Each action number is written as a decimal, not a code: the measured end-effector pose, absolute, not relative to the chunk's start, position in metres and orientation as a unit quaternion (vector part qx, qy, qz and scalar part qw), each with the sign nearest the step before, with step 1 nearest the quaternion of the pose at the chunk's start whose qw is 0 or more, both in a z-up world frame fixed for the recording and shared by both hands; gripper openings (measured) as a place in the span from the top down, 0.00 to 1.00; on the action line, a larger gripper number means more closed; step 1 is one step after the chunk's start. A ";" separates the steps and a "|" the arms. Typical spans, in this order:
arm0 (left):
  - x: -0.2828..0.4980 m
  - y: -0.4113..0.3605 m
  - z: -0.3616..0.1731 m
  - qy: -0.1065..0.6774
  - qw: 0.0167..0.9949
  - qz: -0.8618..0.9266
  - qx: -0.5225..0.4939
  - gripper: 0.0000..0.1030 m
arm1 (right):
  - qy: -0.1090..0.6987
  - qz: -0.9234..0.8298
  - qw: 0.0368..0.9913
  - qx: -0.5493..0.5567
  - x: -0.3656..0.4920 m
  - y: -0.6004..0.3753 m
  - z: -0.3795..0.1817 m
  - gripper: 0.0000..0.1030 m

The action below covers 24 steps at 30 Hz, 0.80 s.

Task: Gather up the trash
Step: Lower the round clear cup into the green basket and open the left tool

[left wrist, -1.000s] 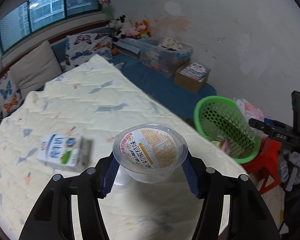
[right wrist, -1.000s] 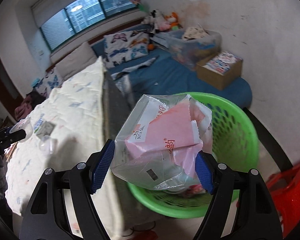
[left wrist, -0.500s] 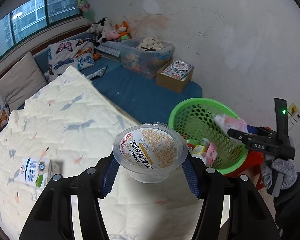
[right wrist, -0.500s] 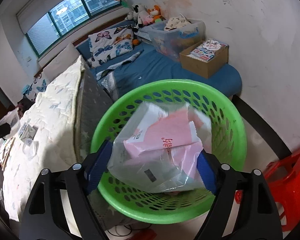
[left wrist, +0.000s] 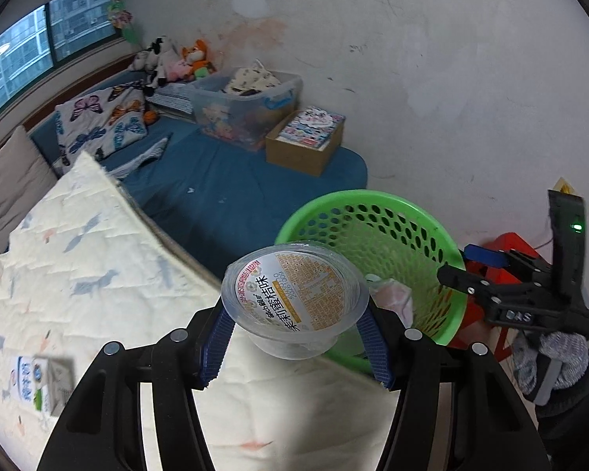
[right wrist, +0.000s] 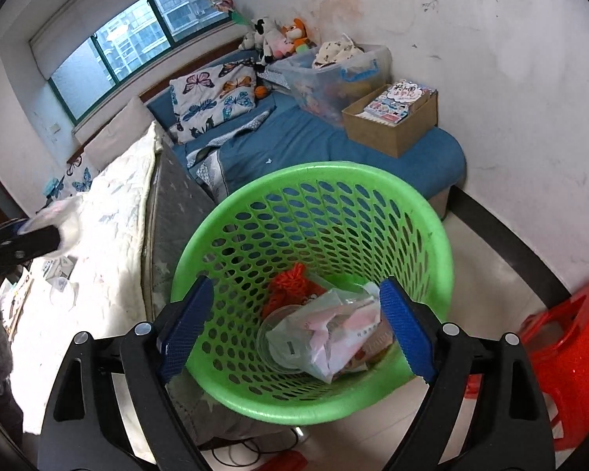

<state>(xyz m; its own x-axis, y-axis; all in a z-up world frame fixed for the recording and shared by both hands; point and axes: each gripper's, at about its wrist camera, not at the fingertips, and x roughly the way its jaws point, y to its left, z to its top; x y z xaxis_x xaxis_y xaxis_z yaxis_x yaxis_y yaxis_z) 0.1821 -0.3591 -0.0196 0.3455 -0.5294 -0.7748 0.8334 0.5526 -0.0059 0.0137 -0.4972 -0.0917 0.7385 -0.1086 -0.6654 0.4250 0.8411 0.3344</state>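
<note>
Over the green basket (right wrist: pixel 432 212): right tongs (right wrist: pixel 298 329) just spread, plastic bag (right wrist: pixel 326 333) dropped in; left tongs (left wrist: pixel 294 337) pinching jelly cup (left wrist: pixel 294 298), next for binning.

Green basket (right wrist: pixel 432 212) — red stool (right wrist: pixel 569 353)

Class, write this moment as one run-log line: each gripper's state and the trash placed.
left gripper: shut on jelly cup | right gripper: open, jaws just opened, empty | plastic bag: inside green basket
</note>
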 end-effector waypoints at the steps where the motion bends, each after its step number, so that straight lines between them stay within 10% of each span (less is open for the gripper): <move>1: 0.181 -0.363 -0.021 0.380 0.794 -0.430 0.202 0.44 | 0.326 -0.147 0.902 0.242 0.009 -0.497 -0.090 0.16; 24: 0.168 -0.434 -0.055 0.411 0.757 -0.467 0.200 0.29 | 0.291 -0.156 0.907 0.262 -0.030 -0.507 -0.074 0.16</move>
<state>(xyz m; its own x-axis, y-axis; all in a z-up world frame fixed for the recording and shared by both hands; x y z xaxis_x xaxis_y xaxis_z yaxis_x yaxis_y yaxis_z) 0.1675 -0.4345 -0.0547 0.2265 -0.5427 -0.8089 0.8713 0.4840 -0.0808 -0.0296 -0.5069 -0.0737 0.7823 -0.1313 -0.6090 0.4361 0.8135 0.3848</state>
